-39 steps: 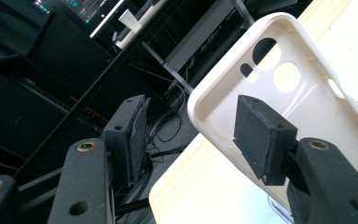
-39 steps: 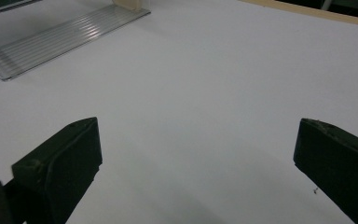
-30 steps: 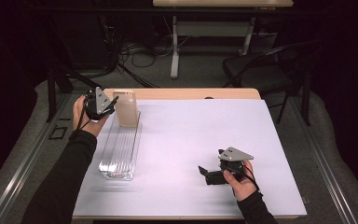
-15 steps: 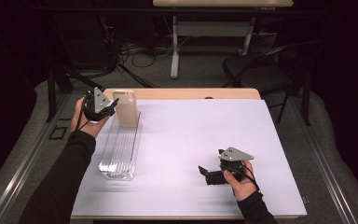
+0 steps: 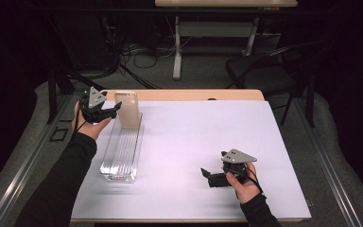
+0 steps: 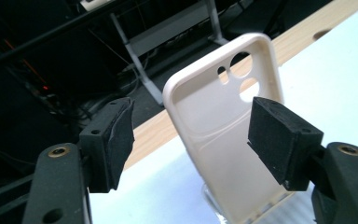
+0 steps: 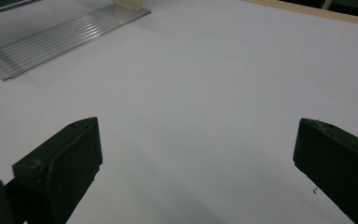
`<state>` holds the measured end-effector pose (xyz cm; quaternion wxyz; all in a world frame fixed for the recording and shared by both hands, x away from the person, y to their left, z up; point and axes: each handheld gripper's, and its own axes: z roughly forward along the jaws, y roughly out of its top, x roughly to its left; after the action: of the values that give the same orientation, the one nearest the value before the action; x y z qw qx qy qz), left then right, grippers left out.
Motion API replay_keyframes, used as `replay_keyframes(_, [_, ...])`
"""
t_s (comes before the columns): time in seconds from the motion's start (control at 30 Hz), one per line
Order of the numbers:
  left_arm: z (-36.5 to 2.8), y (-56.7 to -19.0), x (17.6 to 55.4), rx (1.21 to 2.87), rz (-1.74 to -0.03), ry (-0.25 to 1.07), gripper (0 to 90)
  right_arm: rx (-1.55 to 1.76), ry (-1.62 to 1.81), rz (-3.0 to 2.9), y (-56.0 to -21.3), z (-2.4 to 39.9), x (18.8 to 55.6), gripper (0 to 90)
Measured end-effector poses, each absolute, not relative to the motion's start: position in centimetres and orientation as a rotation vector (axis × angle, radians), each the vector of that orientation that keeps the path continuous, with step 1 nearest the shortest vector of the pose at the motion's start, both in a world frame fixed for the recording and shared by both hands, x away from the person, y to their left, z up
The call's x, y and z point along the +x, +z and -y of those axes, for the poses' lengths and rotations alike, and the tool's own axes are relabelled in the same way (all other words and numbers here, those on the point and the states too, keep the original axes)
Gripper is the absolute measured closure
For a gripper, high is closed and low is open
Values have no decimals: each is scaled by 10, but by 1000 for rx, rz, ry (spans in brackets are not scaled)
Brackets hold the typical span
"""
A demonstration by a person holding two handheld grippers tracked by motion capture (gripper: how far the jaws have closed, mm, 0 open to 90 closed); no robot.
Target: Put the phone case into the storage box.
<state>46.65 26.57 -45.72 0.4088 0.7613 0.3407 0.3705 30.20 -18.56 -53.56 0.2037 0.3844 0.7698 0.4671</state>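
Observation:
A cream phone case (image 5: 127, 109) stands upright in the far end of a clear ribbed rack (image 5: 121, 149) at the table's left. In the left gripper view the phone case (image 6: 223, 135) shows its inner side and camera cut-outs, a little beyond the jaws. My left gripper (image 5: 111, 109) hovers just left of the case, open, with nothing held. My right gripper (image 5: 206, 176) rests low over the white table (image 5: 194, 137) near the front right, open and empty. The rack (image 7: 60, 39) lies far ahead in the right gripper view.
A wooden strip (image 5: 194, 95) edges the table's far side. Beyond it stand a chair (image 5: 264, 71), desk legs (image 5: 177, 52) and cables on the floor. A metal rail (image 5: 23, 161) runs along the floor at left.
My left gripper has drifted slightly away from the phone case, to the left. The right gripper has stayed put.

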Motion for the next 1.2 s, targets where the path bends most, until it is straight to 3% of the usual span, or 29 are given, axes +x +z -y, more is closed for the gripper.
replay_keyframes(1.2, [-275, -449, 459, 1781, -1088, 633, 151, 1075, 1301, -2144, -536, 185, 302, 11])
